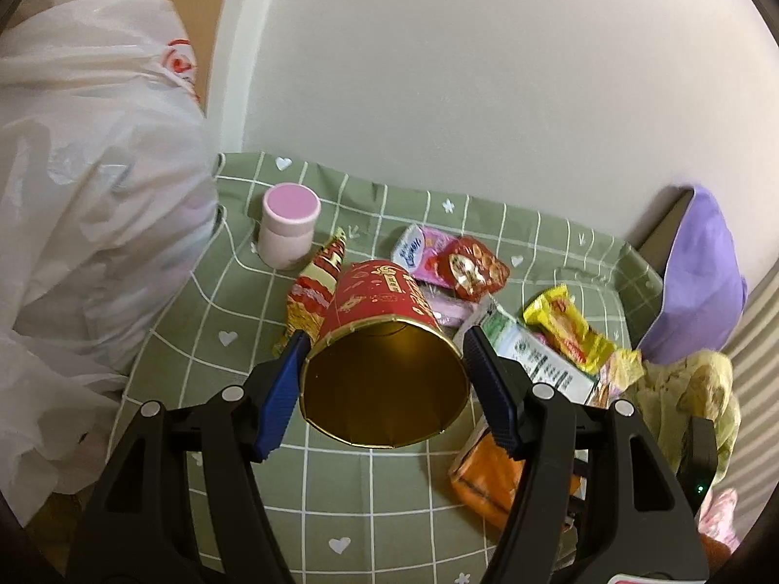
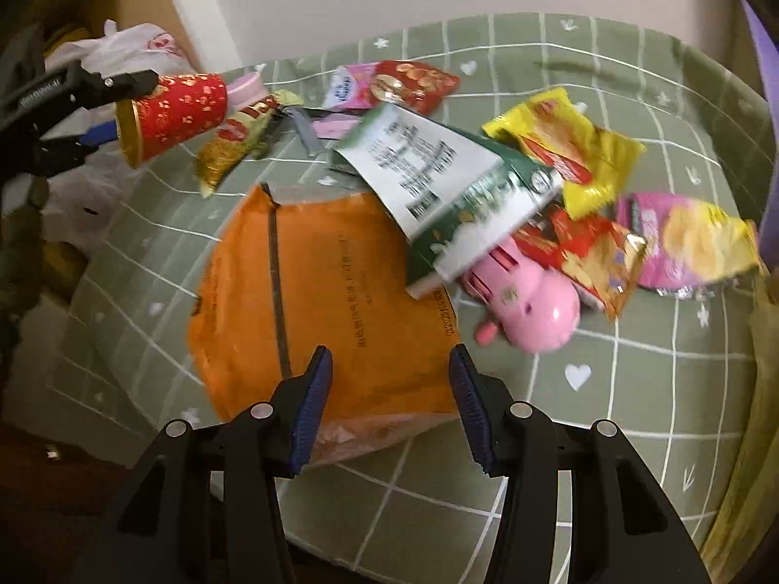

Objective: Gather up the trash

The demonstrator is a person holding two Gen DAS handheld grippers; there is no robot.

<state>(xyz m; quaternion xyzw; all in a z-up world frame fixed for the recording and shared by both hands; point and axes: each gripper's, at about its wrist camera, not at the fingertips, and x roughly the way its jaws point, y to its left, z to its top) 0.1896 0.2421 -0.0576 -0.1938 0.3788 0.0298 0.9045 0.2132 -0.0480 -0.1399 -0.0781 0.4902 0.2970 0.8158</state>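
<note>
Holding a red paper cup with a gold lining (image 1: 384, 355) between its blue pads, the left gripper (image 1: 384, 370) is carrying it above the green checked cloth (image 1: 341, 496), mouth toward the camera. From the right wrist view the cup is hanging clear of the cloth, pinched near its rim, with the white plastic bag (image 1: 87, 185) lying just beside it on the left. The jaws are standing fairly wide, closed on the cup's walls.

The right gripper (image 2: 389, 409) is hovering over a flat orange snack packet (image 2: 331, 301), its jaws partly open with nothing between the pads; the packet is lying on the cloth below them. A green and white carton (image 2: 453, 194) is resting across the packet's far corner, and a pink plastic toy (image 2: 530, 301) is lying just beside that.

The risks, as I am judging them: the cup is thin-walled and gripped near its open end, so squeezing harder may be crushing it, while easing off may be letting it slip before it is over the bag's mouth, which I cannot make out. On the right, the packet is lying flat and broad, so the pads may be sliding over it rather than pinching it, and lifting it may be dragging the carton along or tipping it onto the yellow wrapper (image 2: 569, 146).
</note>
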